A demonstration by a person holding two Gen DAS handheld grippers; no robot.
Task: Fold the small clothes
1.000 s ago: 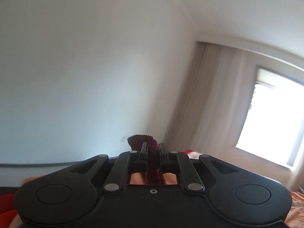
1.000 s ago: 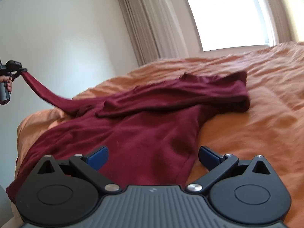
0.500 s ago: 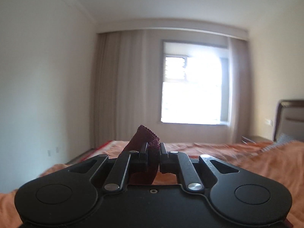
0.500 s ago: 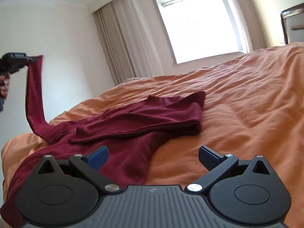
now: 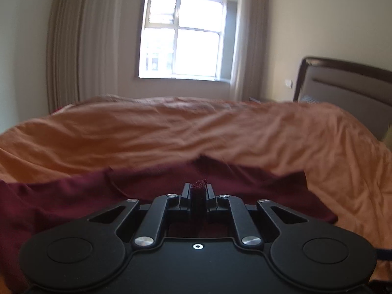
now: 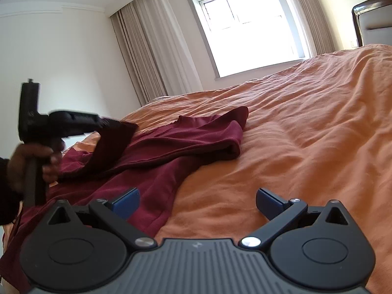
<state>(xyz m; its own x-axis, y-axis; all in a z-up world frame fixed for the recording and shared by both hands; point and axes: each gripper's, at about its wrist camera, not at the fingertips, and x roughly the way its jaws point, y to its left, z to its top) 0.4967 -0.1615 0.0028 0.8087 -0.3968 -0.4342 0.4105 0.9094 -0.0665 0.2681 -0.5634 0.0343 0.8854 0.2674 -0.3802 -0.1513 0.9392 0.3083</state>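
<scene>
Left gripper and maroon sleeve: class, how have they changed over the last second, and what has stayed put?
The left gripper, shut on the sleeve, has swung in from far left, carrying it over the maroon garment. The right gripper stays open and empty, and the garment's body stays on the orange bedspread.

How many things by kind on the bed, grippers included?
Maroon garment: 1
Orange bedspread: 1
Hand-held grippers: 2, left hand-held gripper shut on a sleeve, right hand-held gripper open
Total: 4
</scene>
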